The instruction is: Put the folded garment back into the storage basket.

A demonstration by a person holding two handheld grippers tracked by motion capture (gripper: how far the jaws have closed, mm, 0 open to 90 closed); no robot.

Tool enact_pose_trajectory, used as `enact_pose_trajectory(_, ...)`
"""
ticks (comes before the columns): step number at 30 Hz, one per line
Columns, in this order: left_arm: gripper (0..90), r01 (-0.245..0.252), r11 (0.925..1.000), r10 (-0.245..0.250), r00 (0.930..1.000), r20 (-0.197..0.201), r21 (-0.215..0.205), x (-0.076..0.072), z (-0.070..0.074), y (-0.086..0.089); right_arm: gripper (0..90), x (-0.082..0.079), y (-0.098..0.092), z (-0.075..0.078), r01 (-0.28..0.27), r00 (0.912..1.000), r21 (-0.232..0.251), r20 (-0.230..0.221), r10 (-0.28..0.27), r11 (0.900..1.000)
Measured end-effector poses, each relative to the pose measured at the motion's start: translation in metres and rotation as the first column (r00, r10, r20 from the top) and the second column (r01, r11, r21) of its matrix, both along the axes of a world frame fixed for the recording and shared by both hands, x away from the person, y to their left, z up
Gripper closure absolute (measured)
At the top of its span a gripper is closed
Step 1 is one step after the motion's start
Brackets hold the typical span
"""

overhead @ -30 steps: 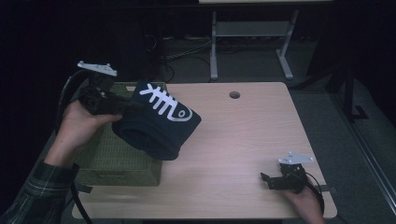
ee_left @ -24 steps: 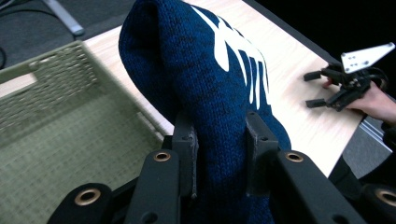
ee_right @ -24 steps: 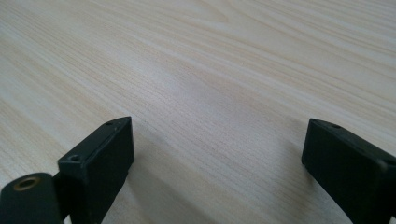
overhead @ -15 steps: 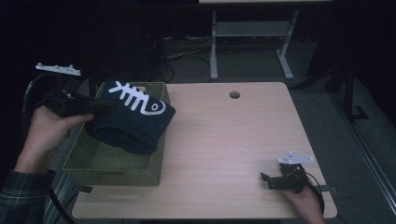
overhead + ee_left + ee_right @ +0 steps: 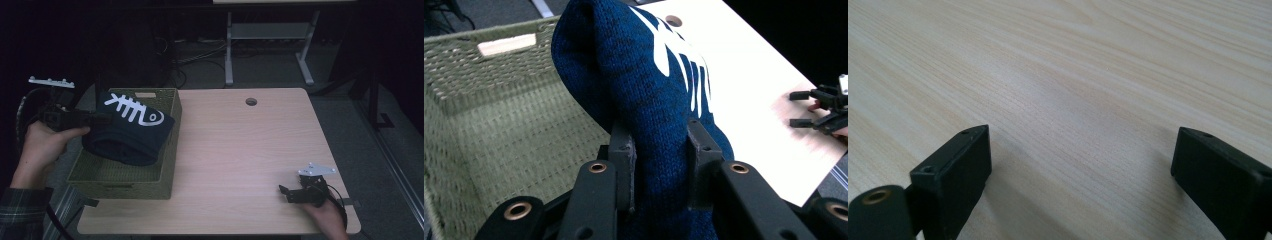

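Note:
A folded dark blue knit sweater (image 5: 131, 131) with a white fish-skeleton print hangs over the green woven basket (image 5: 122, 181) at the table's left. My left gripper (image 5: 102, 119) is shut on the sweater's edge; in the left gripper view both pads press into the thick blue sweater (image 5: 644, 90), with the basket (image 5: 499, 115) behind and below it. My right gripper (image 5: 284, 193) rests low on the table near the front right corner, jaws wide apart. The right gripper (image 5: 1078, 165) has bare wood between its fingers.
The light wooden table (image 5: 240, 150) has a round cable hole (image 5: 251, 101) near its far edge. A metal stand (image 5: 270, 40) and cables lie on the dark floor beyond. The other hand's gripper (image 5: 824, 107) appears at the right of the left gripper view.
My left gripper has carried the sweater leftward and slightly down, from over the basket's right rim to over the basket's inside. The right gripper has stayed in place.

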State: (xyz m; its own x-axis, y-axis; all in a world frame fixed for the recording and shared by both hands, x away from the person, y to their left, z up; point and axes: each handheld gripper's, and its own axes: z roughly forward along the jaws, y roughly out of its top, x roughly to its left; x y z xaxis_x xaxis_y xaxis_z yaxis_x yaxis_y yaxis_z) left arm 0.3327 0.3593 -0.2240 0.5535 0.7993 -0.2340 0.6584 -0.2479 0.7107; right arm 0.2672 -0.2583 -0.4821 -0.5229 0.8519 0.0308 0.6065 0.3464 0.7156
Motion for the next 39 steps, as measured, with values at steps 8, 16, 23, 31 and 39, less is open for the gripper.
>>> enact_pose_trajectory(8,70.5,-0.035,0.9994,0.035,0.9986,-0.040,-0.002,0.003,-0.021,0.012,9.0,0.000,0.000,0.000,0.000,1.0000,0.000,0.000,0.000,1.000)
enact_pose_trajectory(16,70.5,-0.069,0.9976,0.069,0.9945,-0.079,0.001,0.006,-0.041,0.023,9.0,0.000,0.000,0.000,0.002,1.0000,0.000,0.001,-0.002,1.000)
enact_pose_trajectory(23,70.5,-0.061,0.9980,0.059,0.9910,-0.120,-0.012,0.009,-0.062,0.021,9.0,0.000,0.000,0.000,0.001,1.0000,-0.003,0.002,-0.001,1.000)
enact_pose_trajectory(31,70.4,-0.064,0.9977,0.060,0.9851,-0.161,-0.023,0.015,-0.085,0.019,9.0,0.000,0.000,0.000,-0.001,1.0000,-0.001,0.000,0.001,1.000)
enact_pose_trajectory(39,70.3,-0.091,0.9955,0.085,0.9775,-0.193,-0.024,0.020,-0.101,0.030,9.0,0.000,0.000,0.000,0.000,1.0000,-0.002,0.001,0.000,1.000)
